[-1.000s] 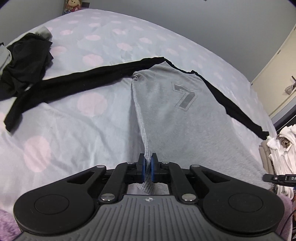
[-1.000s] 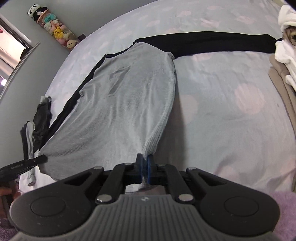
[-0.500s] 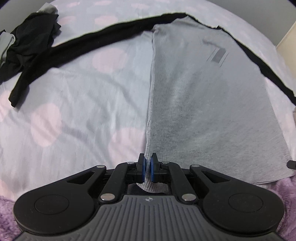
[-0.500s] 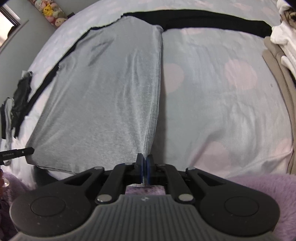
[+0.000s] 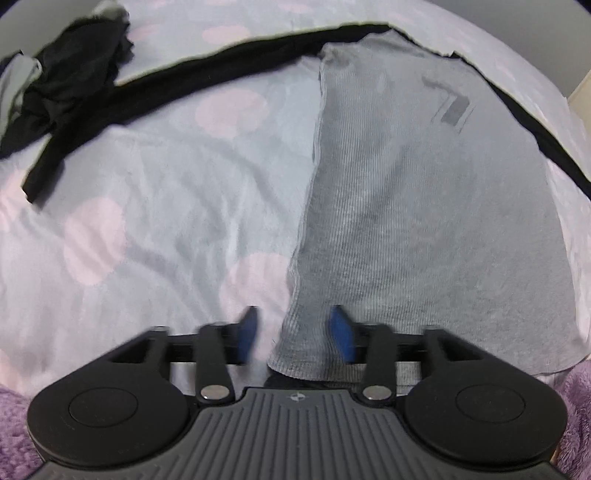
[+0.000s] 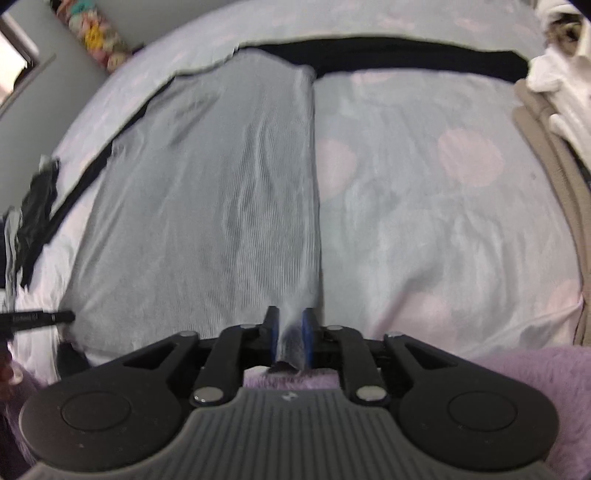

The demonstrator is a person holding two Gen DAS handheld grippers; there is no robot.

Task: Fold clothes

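Observation:
A grey raglan shirt (image 5: 424, 206) with black sleeves and a "7" print lies flat on the bed, face up, sleeves spread out. My left gripper (image 5: 293, 332) is open, its blue pads on either side of the shirt's bottom left hem corner, which rests on the bed. My right gripper (image 6: 290, 338) stands partly open with the shirt's (image 6: 207, 206) bottom right hem corner between its pads, the cloth slack. The left black sleeve (image 5: 177, 85) stretches out left; the right sleeve (image 6: 406, 59) stretches out right.
A bedsheet (image 5: 155, 221) with pink dots covers the bed. A crumpled black garment (image 5: 70, 77) lies at the far left. A pile of white and beige clothes (image 6: 561, 96) sits at the right edge. A purple fleece (image 6: 517, 369) lies at the near edge. Plush toys (image 6: 92, 33) stand by the wall.
Both grippers lowered the shirt's hem onto the bed and pulled it flat. Both then opened from shut, the left wide, the right partly, and let go of the hem.

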